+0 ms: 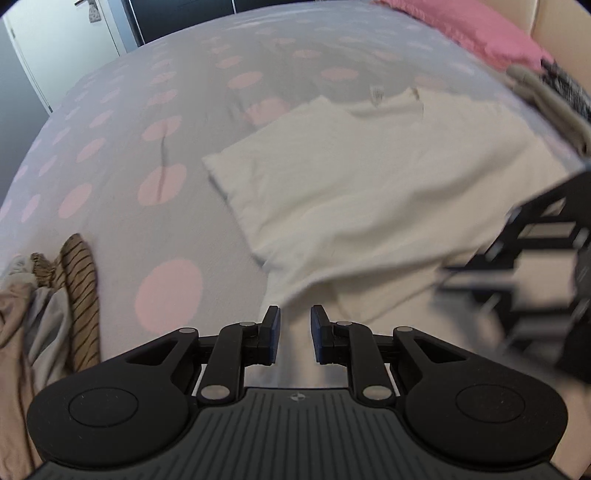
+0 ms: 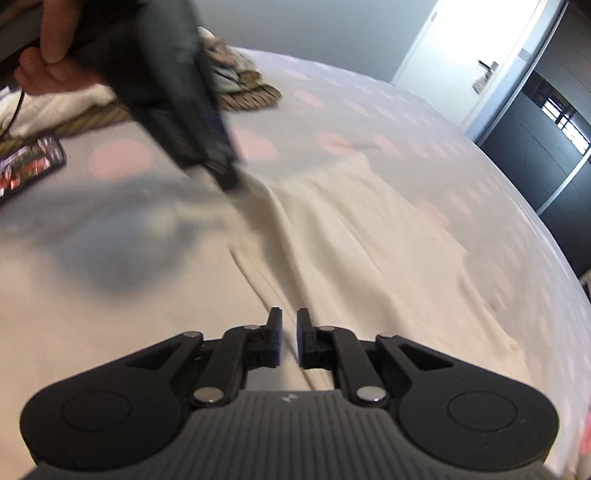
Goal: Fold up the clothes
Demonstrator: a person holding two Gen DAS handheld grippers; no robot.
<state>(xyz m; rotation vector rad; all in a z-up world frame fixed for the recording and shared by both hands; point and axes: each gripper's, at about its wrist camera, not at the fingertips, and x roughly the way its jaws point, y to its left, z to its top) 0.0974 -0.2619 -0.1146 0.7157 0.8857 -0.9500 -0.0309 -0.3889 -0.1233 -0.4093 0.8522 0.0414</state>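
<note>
A: What's the biggest thing here?

B: The bed [image 1: 122, 110], under a pale cover with pink dots. It fills both views.

A: And the garment?

B: A cream shirt [image 1: 369, 192] lies on the cover, partly folded, collar at the far end. In the right wrist view the same cloth [image 2: 351, 240] runs forward in long creases.

A: Other clothes?

B: A pile [image 1: 55, 295] at the bed's near left edge, with a brown striped piece on top. A pink pillow [image 1: 480, 33] sits at the far right. A phone [image 2: 29, 162] with its screen lit lies on the cover, well apart from the shirt.

A: The grippers?

B: The left gripper [image 1: 294, 330] has a narrow gap between its pads, nothing in it, and hangs over the shirt's near edge. The right gripper [image 2: 289, 338] is also nearly closed with a slim gap, empty, above a crease.

A: Anything smaller?

B: A hand [image 2: 48, 48] grips the left gripper's handle, blurred, its tip down at the shirt's edge.
</note>
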